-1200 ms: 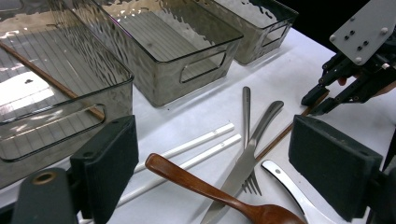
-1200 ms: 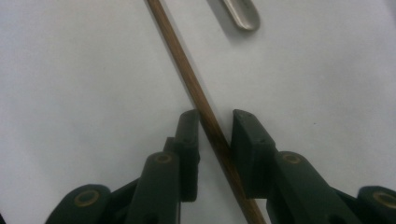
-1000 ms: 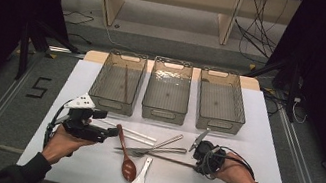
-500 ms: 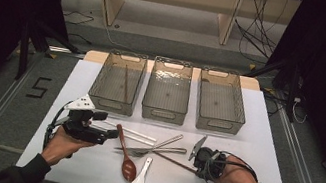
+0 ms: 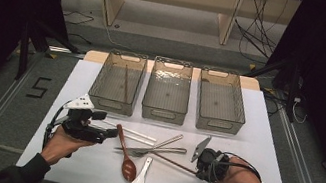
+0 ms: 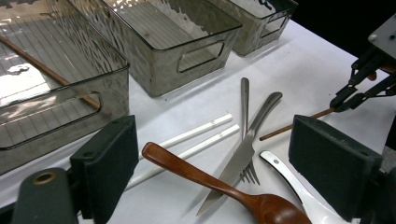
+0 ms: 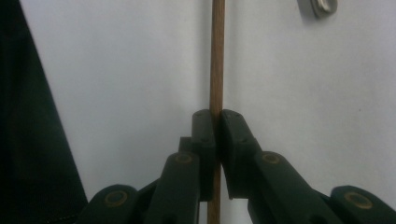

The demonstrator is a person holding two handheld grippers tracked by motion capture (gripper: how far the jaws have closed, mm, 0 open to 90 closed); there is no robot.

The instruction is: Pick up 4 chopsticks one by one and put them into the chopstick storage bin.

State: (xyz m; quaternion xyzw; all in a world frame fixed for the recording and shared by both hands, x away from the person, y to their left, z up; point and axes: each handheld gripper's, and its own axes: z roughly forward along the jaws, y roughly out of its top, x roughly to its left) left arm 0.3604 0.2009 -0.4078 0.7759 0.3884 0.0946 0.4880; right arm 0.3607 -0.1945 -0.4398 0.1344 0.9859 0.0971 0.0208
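Right gripper (image 7: 215,122) clamped on brown chopstick (image 7: 215,56), left gripper (image 6: 233,154) released at 9 o'clock: lift level toward left bin (image 5: 99,98) at 11 o'clock, clearing fork (image 5: 160,151).

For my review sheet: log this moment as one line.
right gripper: jaws just closed, shut on brown chopstick | left gripper: open, over cutlery | left bin: one chopstick

Cutlery (image 5: 156,148) before three bins (image 5: 167,90)

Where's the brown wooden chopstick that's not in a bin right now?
In the high view the brown chopstick lies right of centre on the table, clamped by the right hand-held gripper, just right of the fork.
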